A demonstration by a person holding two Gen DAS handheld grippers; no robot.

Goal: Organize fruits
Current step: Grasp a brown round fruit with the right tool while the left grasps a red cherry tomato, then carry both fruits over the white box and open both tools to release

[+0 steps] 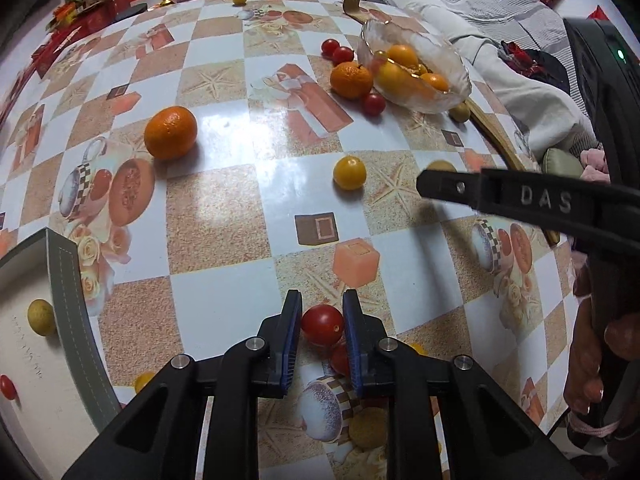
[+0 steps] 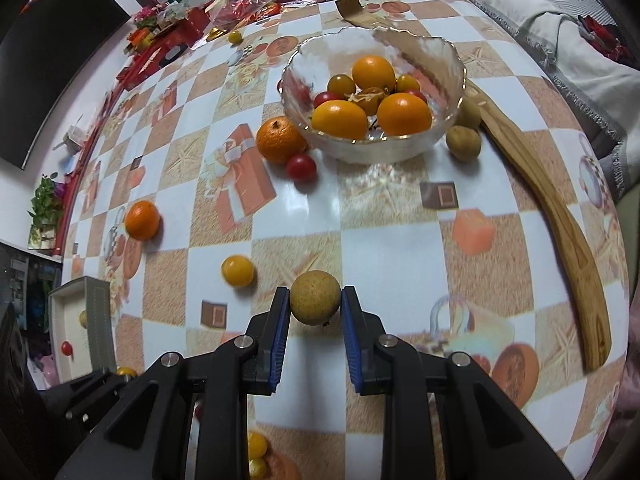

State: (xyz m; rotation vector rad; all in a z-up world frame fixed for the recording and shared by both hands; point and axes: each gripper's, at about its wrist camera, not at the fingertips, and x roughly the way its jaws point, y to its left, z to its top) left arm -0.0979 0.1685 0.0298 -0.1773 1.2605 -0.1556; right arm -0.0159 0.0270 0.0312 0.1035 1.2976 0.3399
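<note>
Holding two small fruits at once, I am in the picking-up step of sorting the fruit. My left gripper (image 1: 322, 322) has its blue ribbed pads pinched narrow on a smooth, shiny red cherry tomato (image 1: 322, 325), the fruit farthest from the glass bowl (image 2: 454, 80) on my side. My right gripper (image 2: 315, 304) is squeezed on a round, dull, brownish-yellow fruit (image 2: 315, 297) with a rough speckled skin, also well on my side of the bowl. Next, I think each fruit needs a gentle lift and a carry to its own place, without squeezing harder, because the tomato looks soft. To the left of the bowl, well apart from it, stands a white box (image 1: 24, 344) with a stitched grey rim, holding one yellow-green fruit and one red tomato. Nearer the bowl lie a smooth yellow tomato (image 2: 237, 271) and a bumpy orange mandarin (image 2: 142, 220). Another mandarin (image 2: 280, 140) touches the bowl's left side. The bowl is clear, wavy-edged glass, full of oranges. A long curved wooden piece (image 2: 560, 208) lies along its right side.
</note>
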